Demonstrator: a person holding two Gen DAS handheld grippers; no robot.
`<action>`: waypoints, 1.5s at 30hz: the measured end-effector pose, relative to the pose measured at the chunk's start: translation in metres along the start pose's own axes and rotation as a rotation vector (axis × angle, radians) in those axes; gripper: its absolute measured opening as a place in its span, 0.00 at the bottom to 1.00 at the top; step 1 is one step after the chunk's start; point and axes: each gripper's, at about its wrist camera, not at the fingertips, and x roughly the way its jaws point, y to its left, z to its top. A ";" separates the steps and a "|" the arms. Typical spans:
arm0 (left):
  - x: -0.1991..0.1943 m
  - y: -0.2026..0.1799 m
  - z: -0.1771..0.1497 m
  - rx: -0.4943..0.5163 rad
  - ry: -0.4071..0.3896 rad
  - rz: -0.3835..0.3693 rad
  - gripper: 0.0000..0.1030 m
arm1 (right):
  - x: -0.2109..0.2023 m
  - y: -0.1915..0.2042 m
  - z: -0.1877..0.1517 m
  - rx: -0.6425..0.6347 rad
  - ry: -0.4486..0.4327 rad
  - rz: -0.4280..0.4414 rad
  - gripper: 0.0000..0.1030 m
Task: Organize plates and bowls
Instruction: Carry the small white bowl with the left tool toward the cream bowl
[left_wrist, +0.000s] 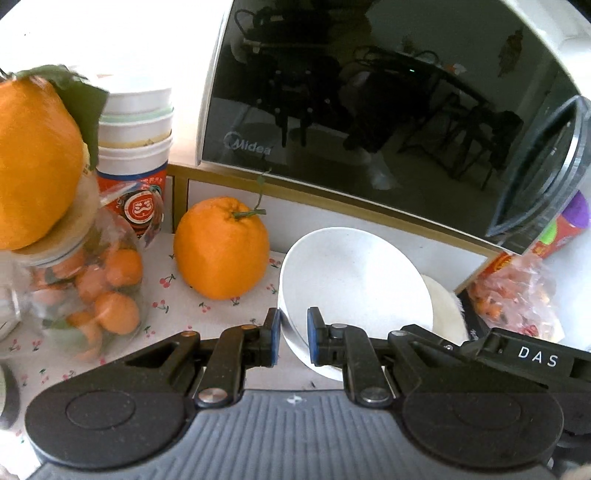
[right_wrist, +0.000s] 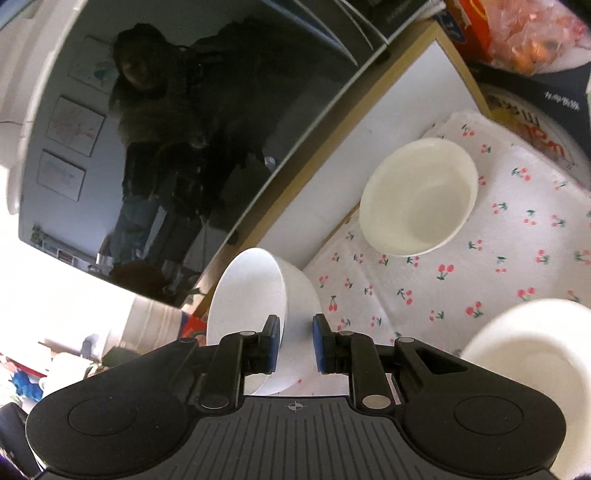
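two white bowls (left_wrist: 354, 291) (right_wrist: 258, 317) tilted, each rim clamped in claw (left_wrist: 294, 338) (right_wrist: 296, 341).

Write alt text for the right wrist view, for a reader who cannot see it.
The right gripper is shut on the rim of a tilted white bowl, lifted in front of a dark microwave door. Beyond, a cream bowl sits upright on a cherry-print cloth, and another white bowl shows at lower right.

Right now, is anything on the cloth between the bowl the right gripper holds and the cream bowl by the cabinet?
No. In the right wrist view, only bare cherry-print cloth separates the held white bowl from the cream bowl.
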 end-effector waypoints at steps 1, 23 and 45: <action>-0.005 -0.002 -0.002 0.003 -0.001 -0.004 0.13 | -0.008 0.002 -0.003 -0.004 -0.002 -0.003 0.18; -0.062 -0.010 -0.083 0.010 0.119 -0.138 0.13 | -0.137 -0.023 -0.058 0.000 0.014 -0.118 0.18; -0.071 -0.025 -0.152 0.081 0.230 -0.289 0.16 | -0.184 -0.088 -0.090 0.062 0.040 -0.225 0.19</action>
